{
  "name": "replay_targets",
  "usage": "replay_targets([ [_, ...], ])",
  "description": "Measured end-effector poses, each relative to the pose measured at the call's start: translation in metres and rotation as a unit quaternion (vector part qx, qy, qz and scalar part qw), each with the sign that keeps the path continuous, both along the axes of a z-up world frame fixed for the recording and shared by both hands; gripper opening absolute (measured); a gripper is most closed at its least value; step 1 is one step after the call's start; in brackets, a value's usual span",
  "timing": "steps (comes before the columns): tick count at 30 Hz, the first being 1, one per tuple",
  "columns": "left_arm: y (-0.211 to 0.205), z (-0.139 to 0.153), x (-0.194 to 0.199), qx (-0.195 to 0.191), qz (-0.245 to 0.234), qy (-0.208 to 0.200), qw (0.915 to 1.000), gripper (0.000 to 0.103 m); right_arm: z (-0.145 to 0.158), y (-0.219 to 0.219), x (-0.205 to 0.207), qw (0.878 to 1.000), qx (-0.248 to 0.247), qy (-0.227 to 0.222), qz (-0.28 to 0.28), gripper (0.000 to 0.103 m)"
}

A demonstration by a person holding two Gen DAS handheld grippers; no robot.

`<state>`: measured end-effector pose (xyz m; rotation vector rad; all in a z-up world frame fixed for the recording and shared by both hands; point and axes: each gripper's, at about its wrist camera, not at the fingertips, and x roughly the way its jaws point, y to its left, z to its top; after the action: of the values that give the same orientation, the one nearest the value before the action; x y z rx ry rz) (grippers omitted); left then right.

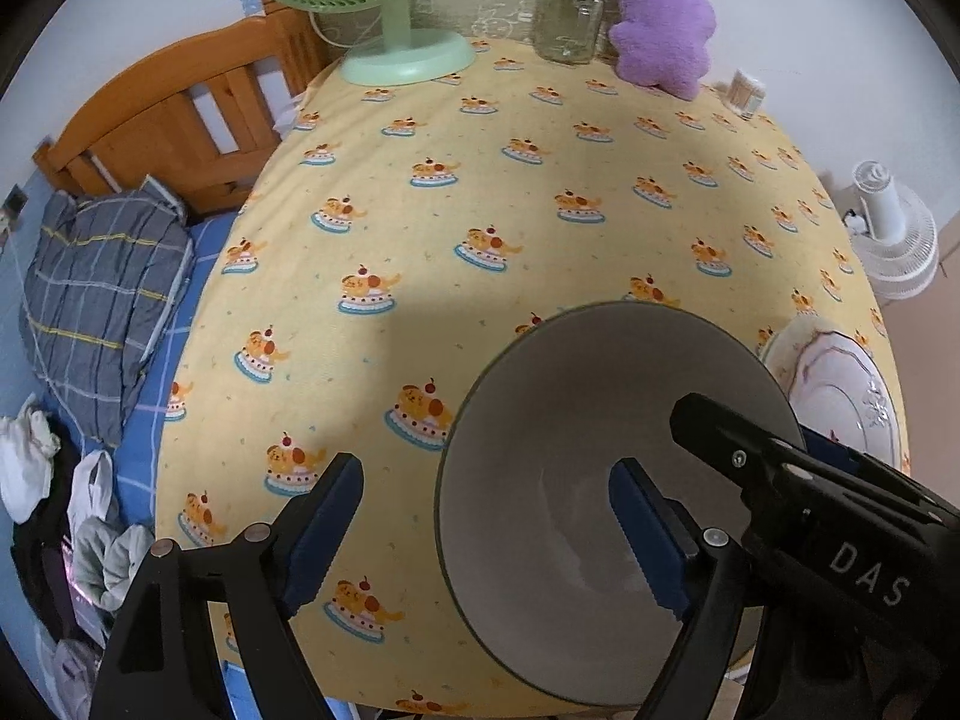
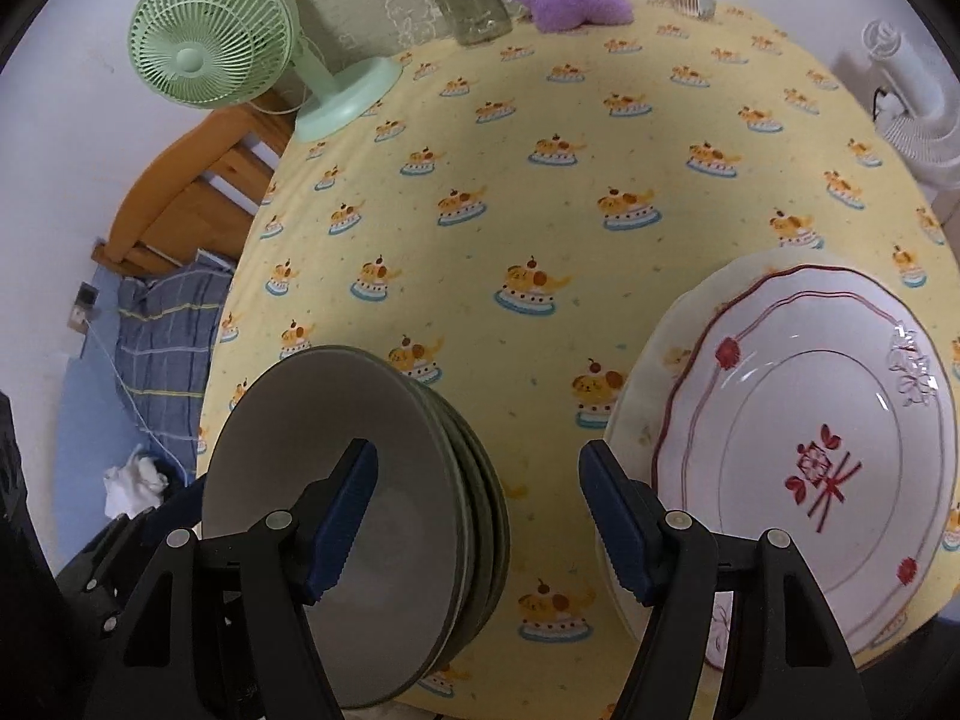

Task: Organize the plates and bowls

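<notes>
A stack of grey bowls [image 2: 372, 498] stands near the table's front edge, seen from above in the left wrist view as one wide grey bowl [image 1: 570, 420]. To its right lies a white plate with red decoration [image 2: 810, 420] on a cream plate [image 2: 660, 360]. My left gripper [image 1: 486, 531] is open, straddling the bowl's left rim with one finger inside and one outside. My right gripper [image 2: 483, 525] is open too, over the gap between bowls and plates, its left finger above the bowl, its right finger at the plate's edge. Neither grips anything.
The table wears a yellow cloth with cake prints [image 1: 480, 180]. At the back stand a green fan [image 1: 396, 30], a glass jar [image 1: 570, 12], a purple plush [image 1: 660, 24] and a cotton-swab tub [image 1: 747, 93]. A bed with a pillow [image 1: 102, 300] lies left; a white fan [image 1: 894, 228] right.
</notes>
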<state>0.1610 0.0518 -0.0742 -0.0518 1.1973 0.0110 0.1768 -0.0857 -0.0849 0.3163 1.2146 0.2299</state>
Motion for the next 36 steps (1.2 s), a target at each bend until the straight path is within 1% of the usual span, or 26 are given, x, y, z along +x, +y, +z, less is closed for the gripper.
replay_targets([
  [3, -0.002, -0.002, 0.002, 0.008, 0.011, 0.004, 0.9999, 0.085, -0.003, 0.001, 0.005, 1.0, 0.006, 0.005, 0.008, 0.063],
  [5, -0.003, -0.004, 0.001, 0.012, 0.016, 0.009, 0.9998, 0.085, -0.006, 0.002, 0.007, 1.0, 0.009, 0.013, 0.015, 0.054],
  [6, -0.004, -0.005, 0.0, 0.013, 0.017, 0.01, 0.9997, 0.085, -0.007, 0.002, 0.007, 1.0, 0.011, 0.016, 0.018, 0.053],
  [8, -0.005, -0.008, -0.001, 0.016, 0.016, 0.014, 0.9996, 0.085, -0.011, 0.003, 0.008, 0.999, 0.015, 0.023, 0.022, 0.046],
  [12, -0.005, -0.014, -0.001, 0.011, 0.018, 0.023, 0.9995, 0.085, -0.02, 0.007, 0.007, 0.999, 0.018, 0.04, 0.025, 0.04],
  [16, 0.0, -0.015, 0.001, 0.001, 0.003, 0.021, 0.9998, 0.085, -0.019, 0.011, 0.007, 0.999, 0.014, 0.039, 0.021, 0.034],
  [18, 0.002, -0.017, 0.003, -0.009, -0.006, 0.02, 0.9997, 0.085, -0.018, 0.013, 0.007, 0.999, 0.006, 0.037, 0.015, 0.034],
  [21, 0.007, -0.022, 0.007, -0.035, -0.026, 0.02, 0.9989, 0.085, -0.018, 0.014, 0.006, 0.999, 0.0, 0.038, 0.003, 0.035],
  [26, 0.013, -0.033, 0.011, -0.087, -0.059, 0.023, 0.9942, 0.085, -0.017, 0.015, 0.002, 0.999, -0.014, 0.044, -0.016, 0.035],
  [29, 0.015, -0.038, 0.014, -0.111, -0.074, 0.027, 0.9907, 0.079, -0.017, 0.017, -0.001, 0.999, -0.022, 0.041, -0.025, 0.035],
  [30, 0.015, -0.04, 0.014, -0.116, -0.076, 0.029, 0.99, 0.075, -0.016, 0.017, -0.002, 0.999, -0.027, 0.039, -0.027, 0.035],
  [32, 0.015, -0.04, 0.015, -0.122, -0.077, 0.027, 0.9892, 0.074, -0.016, 0.019, -0.003, 0.998, -0.034, 0.036, -0.03, 0.035],
  [33, 0.014, -0.04, 0.014, -0.122, -0.077, 0.026, 0.9892, 0.071, -0.016, 0.019, -0.003, 0.998, -0.033, 0.036, -0.034, 0.035],
  [34, 0.013, -0.038, 0.013, -0.124, -0.078, 0.024, 0.989, 0.066, -0.016, 0.019, -0.004, 0.998, -0.033, 0.037, -0.036, 0.035],
  [36, 0.01, -0.037, 0.013, -0.13, -0.089, 0.02, 0.9873, 0.06, -0.017, 0.018, -0.004, 0.998, -0.032, 0.038, -0.041, 0.035],
])
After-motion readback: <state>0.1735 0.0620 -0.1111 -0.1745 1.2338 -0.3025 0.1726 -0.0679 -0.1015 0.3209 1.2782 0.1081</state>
